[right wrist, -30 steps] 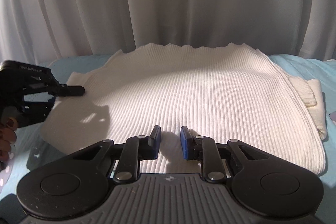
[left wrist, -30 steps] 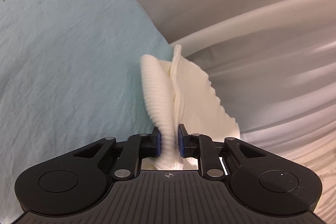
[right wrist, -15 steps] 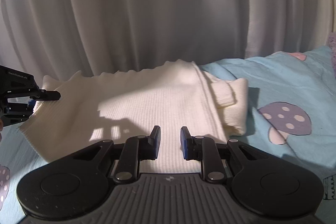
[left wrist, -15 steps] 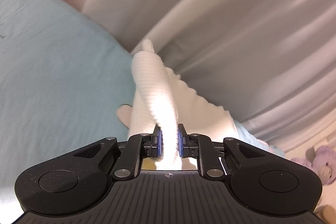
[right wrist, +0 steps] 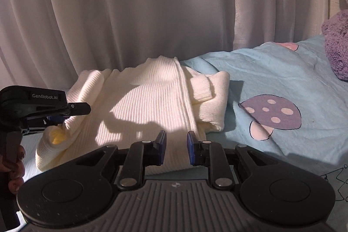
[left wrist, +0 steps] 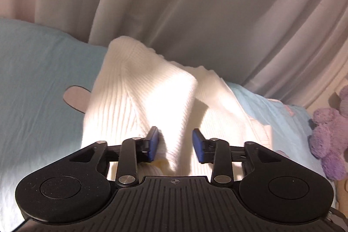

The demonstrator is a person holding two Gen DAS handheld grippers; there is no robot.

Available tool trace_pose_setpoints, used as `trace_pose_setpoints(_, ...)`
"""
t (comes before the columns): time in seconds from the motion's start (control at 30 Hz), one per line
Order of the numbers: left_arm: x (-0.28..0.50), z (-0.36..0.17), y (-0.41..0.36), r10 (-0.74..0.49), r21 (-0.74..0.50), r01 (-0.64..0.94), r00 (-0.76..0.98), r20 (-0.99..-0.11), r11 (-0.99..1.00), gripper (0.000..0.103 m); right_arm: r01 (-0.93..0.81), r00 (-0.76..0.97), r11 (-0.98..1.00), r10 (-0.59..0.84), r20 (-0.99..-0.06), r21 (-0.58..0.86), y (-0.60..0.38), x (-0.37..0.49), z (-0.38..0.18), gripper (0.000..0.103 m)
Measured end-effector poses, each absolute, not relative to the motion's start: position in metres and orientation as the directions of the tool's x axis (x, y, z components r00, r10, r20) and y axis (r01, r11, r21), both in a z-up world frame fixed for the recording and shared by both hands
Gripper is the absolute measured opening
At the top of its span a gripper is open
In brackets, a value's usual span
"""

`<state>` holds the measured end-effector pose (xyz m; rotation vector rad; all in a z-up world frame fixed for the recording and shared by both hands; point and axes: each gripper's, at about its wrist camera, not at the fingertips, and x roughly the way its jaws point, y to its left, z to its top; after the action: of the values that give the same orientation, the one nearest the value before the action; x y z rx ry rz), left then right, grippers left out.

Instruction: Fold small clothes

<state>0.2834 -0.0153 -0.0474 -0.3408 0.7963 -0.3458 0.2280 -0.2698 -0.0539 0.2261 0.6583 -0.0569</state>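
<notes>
The pale curtain [right wrist: 152, 3] filled the whole background behind your work, hanging in long folds from nine o'clock round to three o'clock. Below it lay the light blue bedsheet [right wrist: 271, 79], with a purple mushroom print [right wrist: 271, 112] at about three o'clock of the right wrist view. The cream ribbed sweater [right wrist: 152, 101] rested on that sheet, close to the curtain, folded over itself with a cuffed sleeve [right wrist: 202, 88] lying on top toward two o'clock of the garment. From the left wrist view the same sweater [left wrist: 152, 90] rose in a soft peak at twelve o'clock, its folds draped down toward your tool. A purple plush toy [left wrist: 326, 134] sat at three o'clock in that view and at the one o'clock edge of the right one [right wrist: 337, 36].

Your left gripper [left wrist: 176, 145] had its blue pads spread apart, with a fold of the knit lying loose between them; whether the fabric touched the left pad was hard to judge in the glare. From the right wrist view that gripper [right wrist: 65, 110] sat at nine o'clock, at the sweater's left edge. Your right gripper [right wrist: 176, 148] was held with its pads parted and nothing between them, just over the sweater's near hem.
</notes>
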Motion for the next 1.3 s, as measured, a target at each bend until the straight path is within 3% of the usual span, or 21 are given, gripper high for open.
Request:
trace_pose_setpoints(0.17, 0.254, -0.019, 0.017, -0.507, -0.535, 0.171, 0.637, -0.581, 0.827, 0.052, 0.098, 0.788, 0.978, 0.038, -0.615, 0.187, -0.264, 0.234, -0.054, 0.02)
trace_pose_setpoints(0.27, 0.241, -0.009, 0.034, -0.432, -0.511, 0.12, 0.713, -0.552, 0.851, 0.055, 0.088, 0.782, 0.977, 0.052, -0.621, 0.193, -0.259, 0.237, -0.055, 0.02)
trace_pose_setpoints(0.37, 0.251, -0.022, 0.036, -0.3, -0.411, 0.019, 0.715, -0.631, 0.911, 0.052, 0.074, 0.775, 0.977, 0.071, -0.628, 0.202, -0.254, 0.241, -0.057, 0.02)
trace_pose_setpoints(0.47, 0.257, -0.048, 0.033, -0.344, -0.424, 0.022, 0.625, -0.701, 0.905, 0.053, 0.051, 0.769, 0.979, 0.089, -0.634, 0.199, -0.248, 0.243, -0.058, 0.02)
trace_pose_setpoints(0.53, 0.251, -0.056, 0.027, -0.368, -0.423, 0.062, 0.618, -0.695, 0.904, 0.059, 0.029, 0.761, 0.977, 0.116, -0.638, 0.212, -0.247, 0.247, -0.058, 0.02)
trace_pose_setpoints(0.6, 0.247, -0.052, 0.028, -0.375, -0.419, 0.079, 0.615, -0.694, 0.905, 0.062, 0.007, 0.753, 0.968, 0.16, -0.638, 0.25, -0.248, 0.252, -0.056, 0.021)
trace_pose_setpoints(0.73, 0.247, -0.038, 0.047, -0.404, -0.49, 0.016, 0.59, -0.699, 0.872, 0.067, -0.05, 0.717, 0.914, 0.314, -0.622, 0.403, -0.255, 0.275, -0.048, 0.035)
trace_pose_setpoints(0.87, 0.234, -0.017, 0.074, -0.287, -0.453, -0.06, 0.698, -0.656, 0.889, 0.086, -0.076, 0.663, 0.821, 0.466, -0.586, 0.566, -0.256, 0.307, -0.047, 0.038)
trace_pose_setpoints(1.0, 0.247, -0.035, 0.089, -0.147, -0.359, -0.191, 0.669, -0.728, 0.913, 0.086, -0.062, 0.59, 0.725, 0.581, -0.561, 0.686, -0.247, 0.346, -0.06, 0.042)
trace_pose_setpoints(1.13, 0.247, -0.051, 0.104, -0.131, -0.374, -0.262, 0.639, -0.758, 0.89, 0.088, -0.002, 0.54, 0.629, 0.655, -0.528, 0.778, -0.241, 0.372, -0.078, 0.042)
trace_pose_setpoints(1.3, 0.248, -0.056, 0.107, -0.145, -0.387, -0.247, 0.648, -0.747, 0.888, 0.095, 0.019, 0.524, 0.607, 0.671, -0.525, 0.795, -0.232, 0.387, -0.087, 0.041)
